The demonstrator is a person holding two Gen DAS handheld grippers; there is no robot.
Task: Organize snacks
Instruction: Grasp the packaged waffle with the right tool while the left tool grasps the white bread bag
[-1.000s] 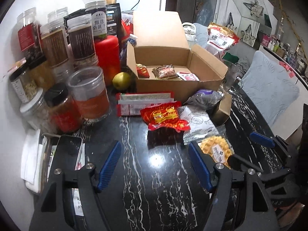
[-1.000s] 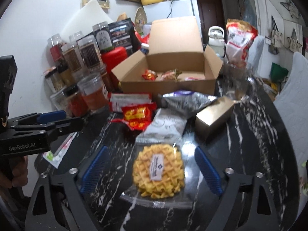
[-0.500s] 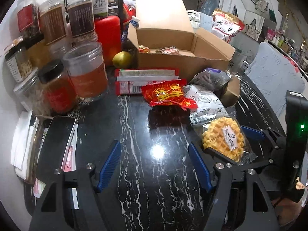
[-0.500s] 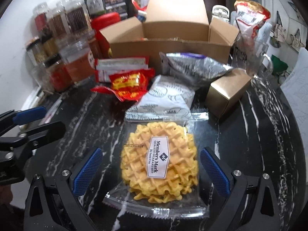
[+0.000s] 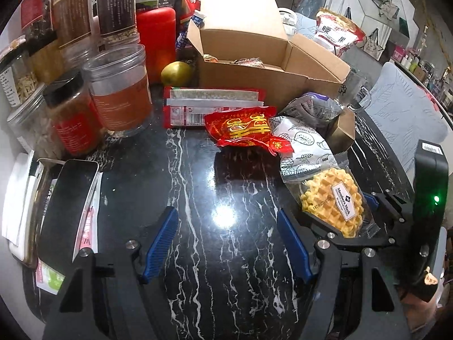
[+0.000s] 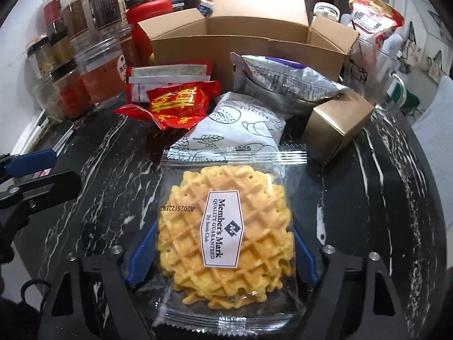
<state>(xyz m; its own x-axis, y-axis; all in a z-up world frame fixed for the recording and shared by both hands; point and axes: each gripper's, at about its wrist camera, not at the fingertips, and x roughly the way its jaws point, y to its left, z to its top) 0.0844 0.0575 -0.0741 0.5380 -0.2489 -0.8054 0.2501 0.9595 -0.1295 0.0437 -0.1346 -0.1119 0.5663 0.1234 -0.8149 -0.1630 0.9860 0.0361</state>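
Observation:
A wrapped yellow waffle (image 6: 223,229) lies on the black marble table between the blue pads of my right gripper (image 6: 220,252), whose jaws stand close against the wrapper's sides. It also shows in the left wrist view (image 5: 331,201). My left gripper (image 5: 226,243) is open and empty over bare table. A red snack packet (image 5: 243,126), a white printed packet (image 6: 240,124), a silver bag (image 6: 280,79) and a gold box (image 6: 339,124) lie before the open cardboard box (image 5: 271,82), which holds a few snacks.
Several jars (image 5: 119,90) and a red canister (image 5: 155,36) stand at the left. A phone (image 5: 68,209) lies at the near left edge. A flat red-and-white packet (image 5: 209,104) leans at the box front. A glass mug (image 6: 388,79) stands right.
My right gripper has moved forward around the waffle and its jaws have narrowed onto the wrapper. Both grippers have moved closer to the snacks.

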